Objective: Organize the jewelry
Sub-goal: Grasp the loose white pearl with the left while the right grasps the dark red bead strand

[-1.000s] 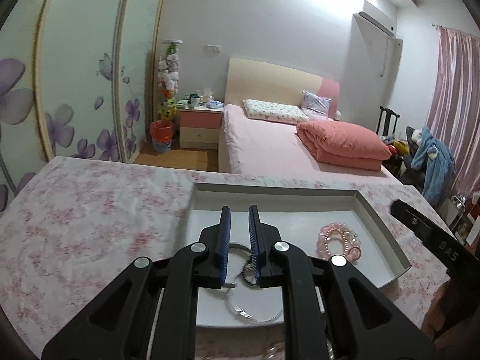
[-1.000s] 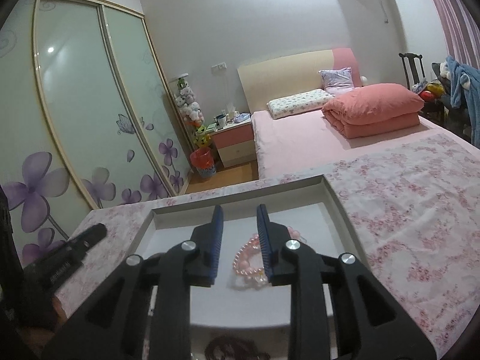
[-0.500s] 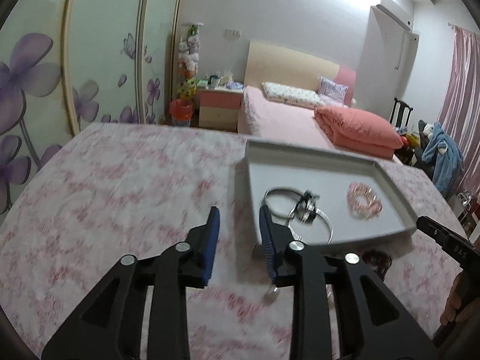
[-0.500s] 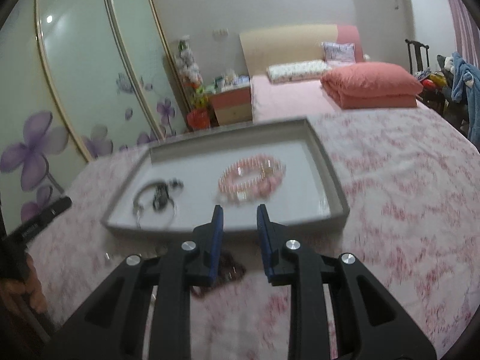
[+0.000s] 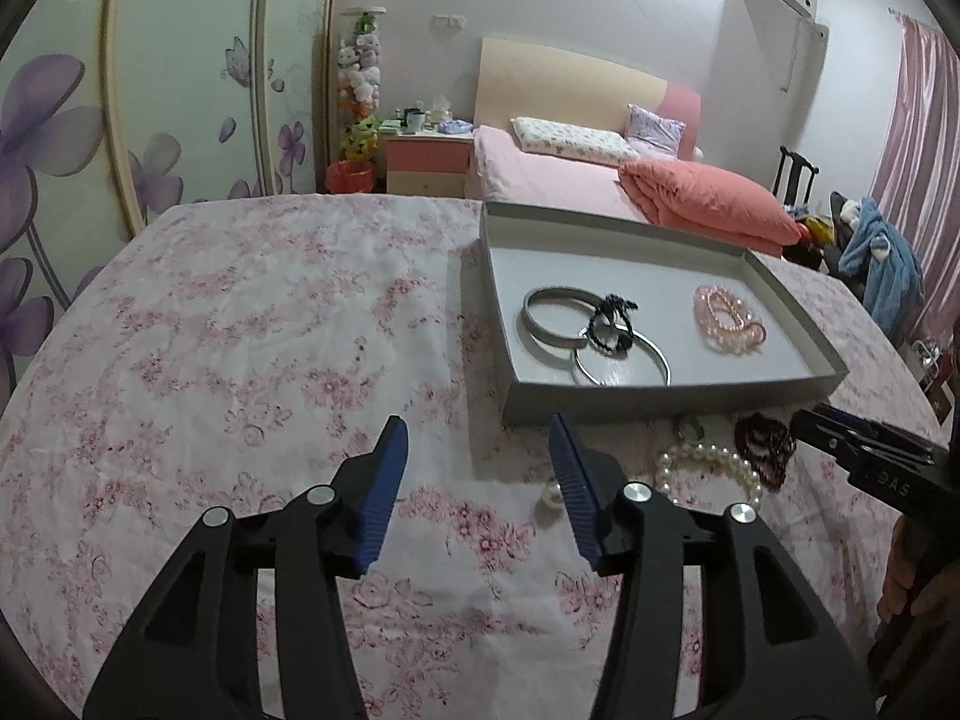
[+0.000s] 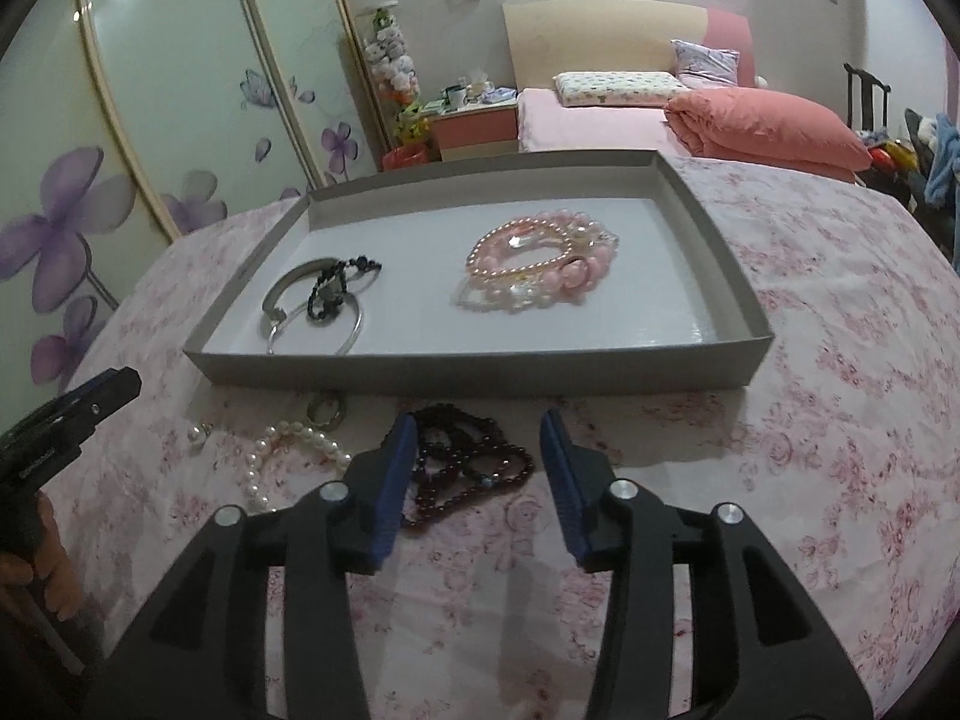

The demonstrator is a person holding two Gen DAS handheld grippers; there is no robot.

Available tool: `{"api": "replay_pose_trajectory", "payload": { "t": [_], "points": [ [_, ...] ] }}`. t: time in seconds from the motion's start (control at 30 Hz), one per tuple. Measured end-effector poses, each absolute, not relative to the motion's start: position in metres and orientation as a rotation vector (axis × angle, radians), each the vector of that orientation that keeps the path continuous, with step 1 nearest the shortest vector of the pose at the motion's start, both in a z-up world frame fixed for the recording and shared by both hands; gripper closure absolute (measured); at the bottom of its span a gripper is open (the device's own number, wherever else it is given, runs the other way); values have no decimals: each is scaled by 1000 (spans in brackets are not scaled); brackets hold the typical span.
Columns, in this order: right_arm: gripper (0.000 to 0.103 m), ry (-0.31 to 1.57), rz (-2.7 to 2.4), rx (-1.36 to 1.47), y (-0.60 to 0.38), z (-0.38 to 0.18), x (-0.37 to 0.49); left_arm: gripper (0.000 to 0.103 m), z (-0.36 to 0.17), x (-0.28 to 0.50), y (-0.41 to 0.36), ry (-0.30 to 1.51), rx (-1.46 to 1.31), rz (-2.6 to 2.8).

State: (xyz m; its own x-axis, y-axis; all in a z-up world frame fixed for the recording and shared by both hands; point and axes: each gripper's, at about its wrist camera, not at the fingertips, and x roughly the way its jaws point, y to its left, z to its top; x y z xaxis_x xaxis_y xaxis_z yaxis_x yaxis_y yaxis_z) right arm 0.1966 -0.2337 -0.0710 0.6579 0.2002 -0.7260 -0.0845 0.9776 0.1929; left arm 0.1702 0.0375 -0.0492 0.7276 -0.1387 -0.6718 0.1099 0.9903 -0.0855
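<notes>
Right tool (image 6: 477, 456) jaws opening, nothing gripped; dark bead bracelet (image 6: 465, 462) lies between them on the tabletop (image 6: 840, 408), just short of the tray (image 6: 480, 369). Left tool (image 5: 478, 462) also opening, empty, over bare cloth, pearl bracelet (image 5: 708, 471) off to its right. Risks: beads are looped and piled, so I may pinch one strand and drag the rest, or snag the cloth. The two tools converge here, could clash.

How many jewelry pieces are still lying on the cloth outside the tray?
3 that I can see: a white pearl bracelet, a small metal ring by the tray wall, and dark red beads between the right hand-held gripper's opening jaws.
</notes>
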Motion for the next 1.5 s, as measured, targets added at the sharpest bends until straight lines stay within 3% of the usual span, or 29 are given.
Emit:
{"api": "replay_pose_trajectory", "payload": {
  "t": [0.47, 0.63, 0.73, 1.0, 1.17, 1.37, 1.4, 1.5],
  "points": [
    [54, 902, 148, 5, -209, -85, 209, 47, -62, 169, 18, 782, 42, -163],
    [85, 907, 172, 27, -214, -86, 205, 47, -65, 169, 9, 795, 66, -174],
    [91, 906, 172, 39, -219, -86, 200, 47, -67, 168, 4, 803, 77, -185],
    [92, 895, 14, 147, -267, -86, 194, 47, -73, 170, -10, 834, 121, -198],
    [92, 886, 2, 150, -273, -88, 191, 57, -78, 179, -14, 860, 127, -173],
    [91, 888, 10, 165, -274, -89, 191, 75, -84, 187, -13, 884, 112, -147],
    [91, 888, 10, 165, -274, -89, 191, 82, -84, 187, -14, 885, 112, -150],
    [91, 888, 10, 168, -274, -89, 191, 89, -84, 187, -18, 883, 131, -155]
  ]
}}
